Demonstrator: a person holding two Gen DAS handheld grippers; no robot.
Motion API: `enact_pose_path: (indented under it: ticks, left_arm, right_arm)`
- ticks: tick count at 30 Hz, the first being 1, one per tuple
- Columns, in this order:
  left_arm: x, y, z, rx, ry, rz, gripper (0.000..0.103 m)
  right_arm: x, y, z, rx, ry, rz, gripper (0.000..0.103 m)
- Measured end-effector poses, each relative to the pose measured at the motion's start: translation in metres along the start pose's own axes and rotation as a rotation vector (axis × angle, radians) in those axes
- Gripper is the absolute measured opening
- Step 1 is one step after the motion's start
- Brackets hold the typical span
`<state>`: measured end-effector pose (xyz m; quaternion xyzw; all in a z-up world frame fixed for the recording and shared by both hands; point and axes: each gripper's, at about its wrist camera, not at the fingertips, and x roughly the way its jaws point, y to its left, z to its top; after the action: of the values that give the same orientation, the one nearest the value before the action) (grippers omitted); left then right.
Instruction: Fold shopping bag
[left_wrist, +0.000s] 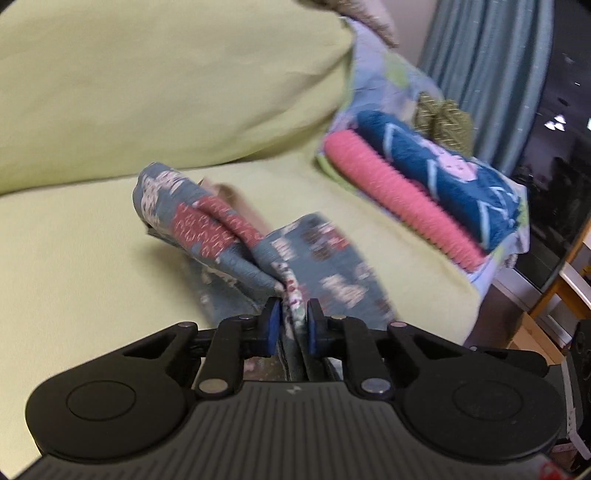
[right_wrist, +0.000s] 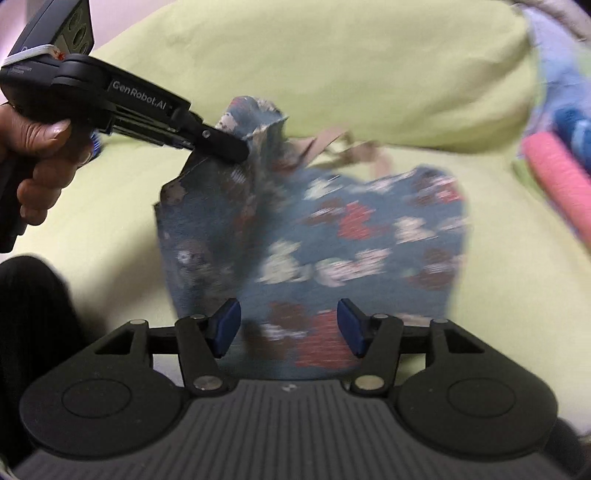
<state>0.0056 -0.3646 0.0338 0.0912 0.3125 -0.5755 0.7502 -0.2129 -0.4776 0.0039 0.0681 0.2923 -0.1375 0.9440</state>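
Shopping bag (right_wrist: 332, 236) on sofa seat (right_wrist: 110, 221), folded towels (left_wrist: 424, 184) at right.

Two close wrist views, shared bag (left_wrist: 295, 254)

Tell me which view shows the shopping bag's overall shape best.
The right wrist view: it shows most of the shopping bag spread on the green cushion, one edge raised by the left hand-held gripper. The left wrist view shows only bunched fabric at its pads.
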Motion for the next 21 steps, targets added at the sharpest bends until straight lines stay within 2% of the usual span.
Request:
enact_pose_path:
  ticks: [5, 6, 7, 10, 12, 15, 17, 20, 21]
  left_arm:
    - [0.035, -0.032, 0.017, 0.065, 0.025, -0.047, 0.012]
    - [0.044, -0.038, 0.018, 0.068, 0.033, -0.060, 0.012]
    - [0.053, -0.044, 0.019, 0.070, 0.041, -0.073, 0.001]
    - [0.081, -0.060, 0.019, 0.080, 0.073, -0.111, 0.000]
    - [0.099, -0.073, 0.016, 0.124, 0.096, -0.099, 0.000]
    - [0.107, -0.079, 0.012, 0.136, 0.109, -0.124, 0.000]
    - [0.095, -0.074, 0.012, 0.119, 0.084, -0.130, 0.000]
    - [0.062, -0.051, 0.017, 0.076, -0.015, -0.084, 0.001]
    - [0.051, -0.041, 0.018, 0.063, -0.033, -0.052, 0.006]
  right_arm:
    - [-0.029, -0.025, 0.003, 0.028, -0.089, -0.150, 0.059]
    - [-0.033, -0.031, 0.005, 0.038, -0.099, -0.168, 0.060]
    - [-0.038, -0.038, 0.006, 0.049, -0.109, -0.185, 0.061]
    - [-0.041, -0.056, 0.007, 0.080, -0.120, -0.223, 0.064]
    - [-0.044, -0.065, 0.005, 0.099, -0.116, -0.238, 0.065]
    - [-0.046, -0.079, 0.001, 0.154, -0.107, -0.223, 0.067]
    - [-0.048, -0.085, 0.001, 0.186, -0.116, -0.185, 0.071]
    - [-0.050, -0.090, 0.004, 0.230, -0.137, -0.085, 0.081]
    - [-0.048, -0.089, 0.005, 0.249, -0.142, -0.040, 0.082]
